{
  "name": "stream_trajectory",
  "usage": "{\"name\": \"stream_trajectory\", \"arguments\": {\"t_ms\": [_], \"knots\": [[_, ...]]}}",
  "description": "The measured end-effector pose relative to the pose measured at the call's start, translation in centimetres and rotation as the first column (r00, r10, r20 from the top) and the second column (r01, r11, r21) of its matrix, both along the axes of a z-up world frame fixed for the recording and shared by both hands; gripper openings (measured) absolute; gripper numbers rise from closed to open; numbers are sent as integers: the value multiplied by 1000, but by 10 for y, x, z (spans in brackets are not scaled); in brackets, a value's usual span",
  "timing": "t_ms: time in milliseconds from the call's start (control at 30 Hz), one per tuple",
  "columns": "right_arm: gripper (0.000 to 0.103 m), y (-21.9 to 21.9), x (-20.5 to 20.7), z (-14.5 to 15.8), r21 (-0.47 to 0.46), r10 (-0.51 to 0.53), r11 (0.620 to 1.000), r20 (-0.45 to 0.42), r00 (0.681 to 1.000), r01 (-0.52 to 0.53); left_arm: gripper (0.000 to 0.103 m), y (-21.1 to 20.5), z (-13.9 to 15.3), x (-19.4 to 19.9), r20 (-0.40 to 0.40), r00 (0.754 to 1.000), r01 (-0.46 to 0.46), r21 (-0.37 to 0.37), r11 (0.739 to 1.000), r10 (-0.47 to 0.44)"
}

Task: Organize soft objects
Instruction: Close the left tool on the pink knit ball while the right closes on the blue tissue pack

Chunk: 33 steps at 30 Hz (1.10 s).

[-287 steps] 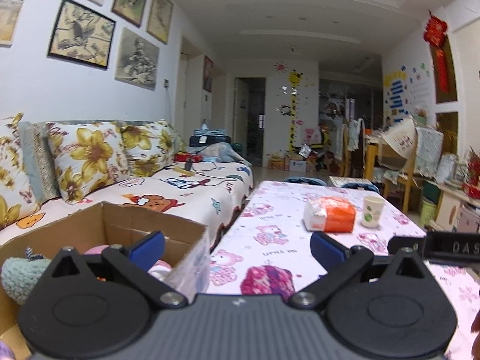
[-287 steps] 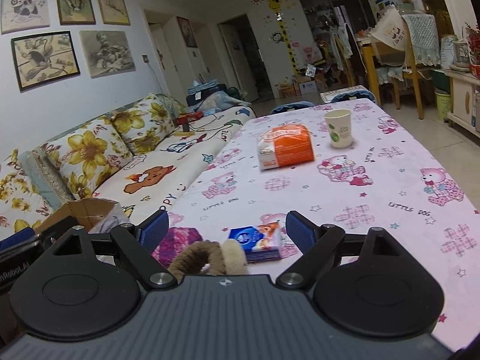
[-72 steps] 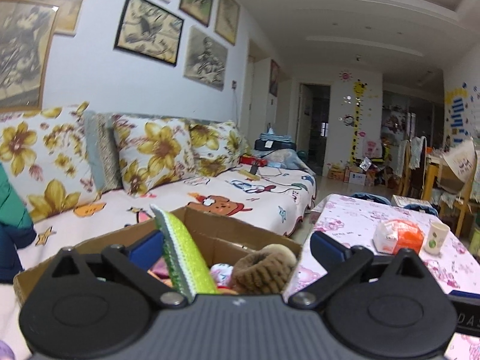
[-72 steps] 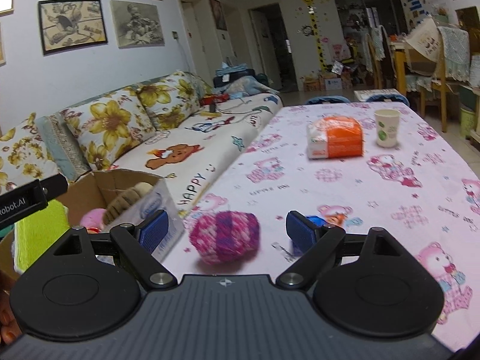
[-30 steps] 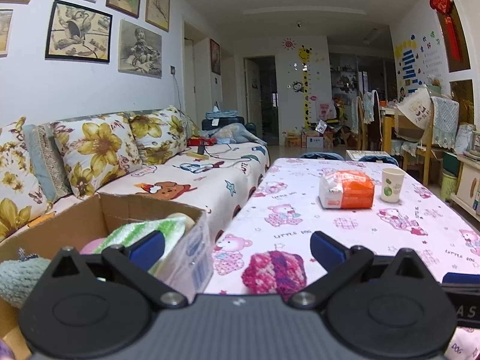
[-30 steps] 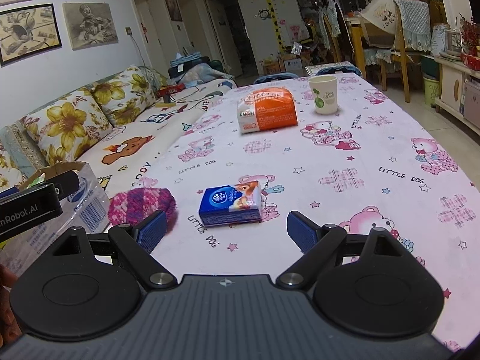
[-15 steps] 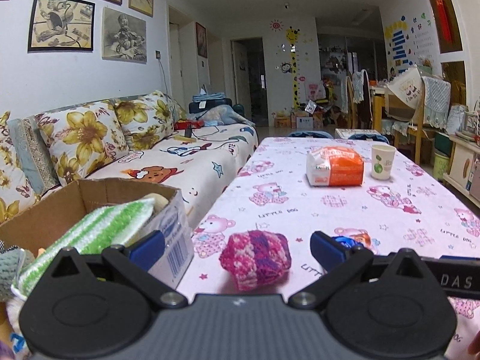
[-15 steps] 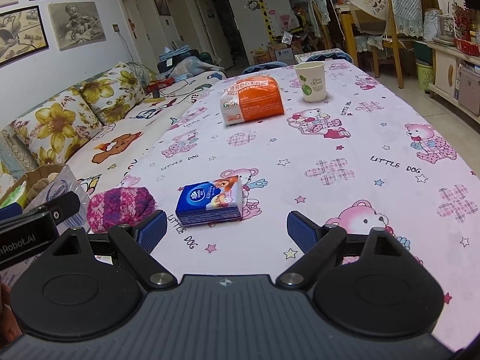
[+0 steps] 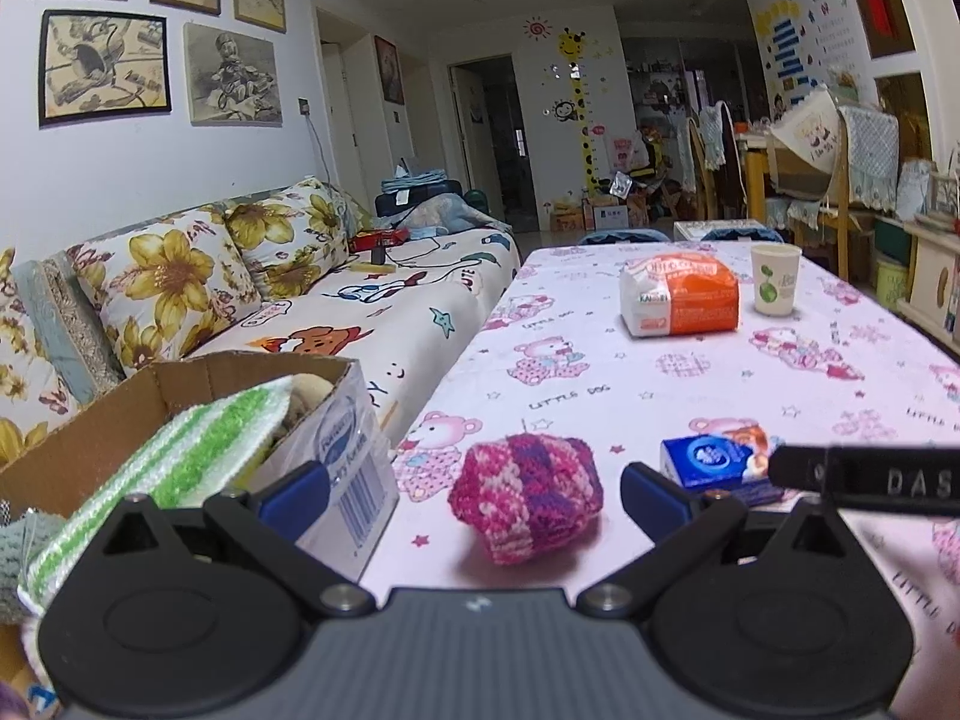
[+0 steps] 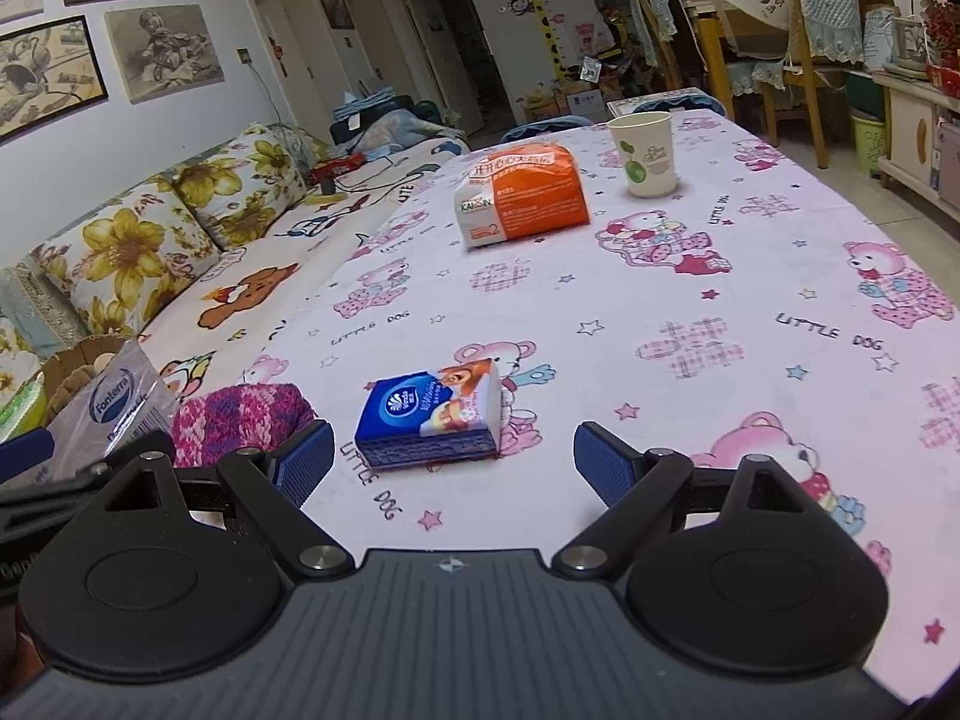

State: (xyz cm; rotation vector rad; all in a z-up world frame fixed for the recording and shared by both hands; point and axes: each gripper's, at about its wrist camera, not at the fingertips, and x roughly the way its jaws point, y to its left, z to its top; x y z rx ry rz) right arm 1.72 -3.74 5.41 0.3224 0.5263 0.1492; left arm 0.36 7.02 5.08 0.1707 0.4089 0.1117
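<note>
Knitted ball (image 9: 527, 491) lies between spread left fingers (image 9: 295, 489), untouched.

Floral-cushioned sofa (image 9: 252, 300), framed pictures (image 9: 102, 66)

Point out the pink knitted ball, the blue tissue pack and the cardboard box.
pink knitted ball (image 9: 527, 495), left wrist view, middle of its striped front.
blue tissue pack (image 10: 433, 409), right wrist view, centre of its printed top face.
cardboard box (image 9: 351, 456), left wrist view, printed outer side wall.
</note>
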Motion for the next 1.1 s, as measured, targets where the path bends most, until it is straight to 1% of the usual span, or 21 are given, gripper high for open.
{"name": "stream_trajectory", "arguments": {"t_ms": [100,233,500,567,633,667,733,800,900,1000,1100], "knots": [[103,1,5,-2,14,23,1000,3,1000,-23,102,-2,-2,1,-4,1000,3,20,1000,-3],[103,6,16,-5,-19,30,999,-2,1000,-30,102,-4,-5,3,-12,1000,9,44,999,-9],[103,12,39,-10,19,76,997,-83,994,-75,102,-7,-9,5,-19,1000,17,80,997,-16],[103,16,42,-11,9,84,996,-97,992,-83,102,-7,-10,5,-19,1000,25,99,995,-24],[103,22,44,-12,-20,86,996,-108,990,-89,102,-3,-9,5,-8,1000,15,133,991,-14],[103,25,44,-12,-38,87,995,-107,990,-92,102,2,-7,5,-7,1000,7,129,992,-6],[103,28,45,-12,-64,94,993,-108,990,-101,102,12,-4,3,0,1000,-13,102,995,13],[103,28,46,-12,-73,95,992,-104,990,-102,102,22,2,0,25,999,-48,69,996,46],[103,25,48,-12,-71,92,993,-99,991,-99,102,38,12,-3,50,994,-98,-15,995,99],[103,25,49,-12,-78,81,993,-97,992,-89,102,57,17,-5,56,984,-163,-106,981,169],[103,24,50,-13,-77,71,994,-93,993,-78,102,77,20,-7,53,967,-234,-205,950,249]]}}
